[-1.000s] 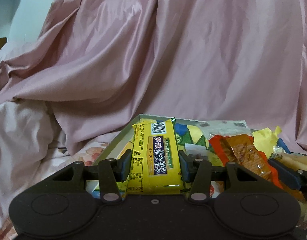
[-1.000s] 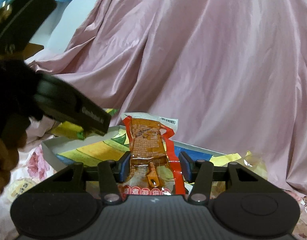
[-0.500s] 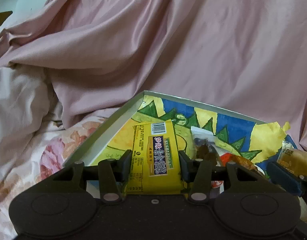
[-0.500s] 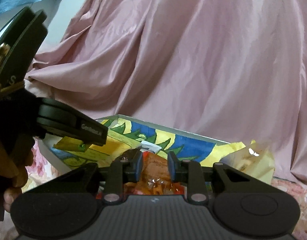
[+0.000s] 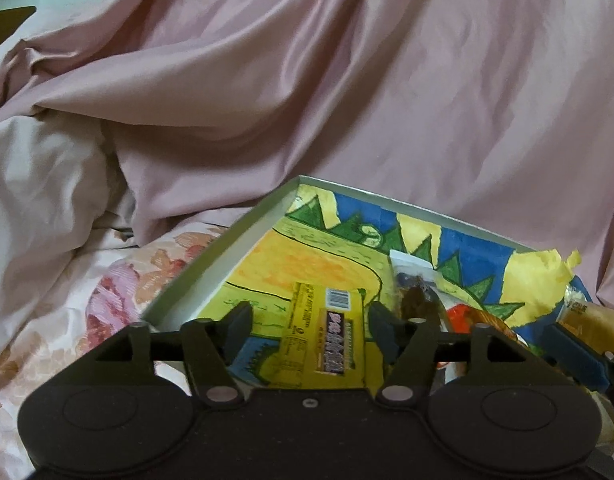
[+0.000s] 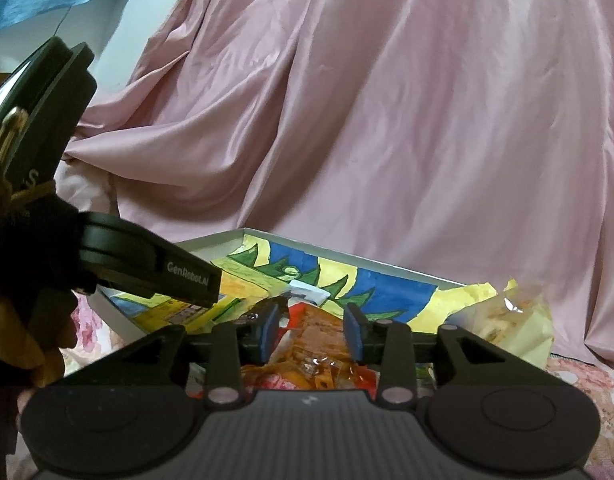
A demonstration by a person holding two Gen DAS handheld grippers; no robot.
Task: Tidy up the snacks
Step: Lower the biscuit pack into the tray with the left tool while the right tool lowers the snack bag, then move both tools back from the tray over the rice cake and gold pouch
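A shallow white box with a painted yellow, blue and green floor lies on the bed. My left gripper is open just above it. A yellow snack packet with a barcode lies flat on the box floor between the spread fingers. My right gripper is open over an orange-red snack packet that lies in the same box. The left gripper's body shows at the left of the right wrist view.
A clear packet with dark contents lies in the box beside the yellow one. A pale yellow wrapped snack sits at the box's right end. Pink satin sheet rises behind; floral bedding lies to the left.
Both grippers lowered into the box and opened. The left let go of the yellow packet; the right let go of the orange-red packet. Both packets now lie in the box.
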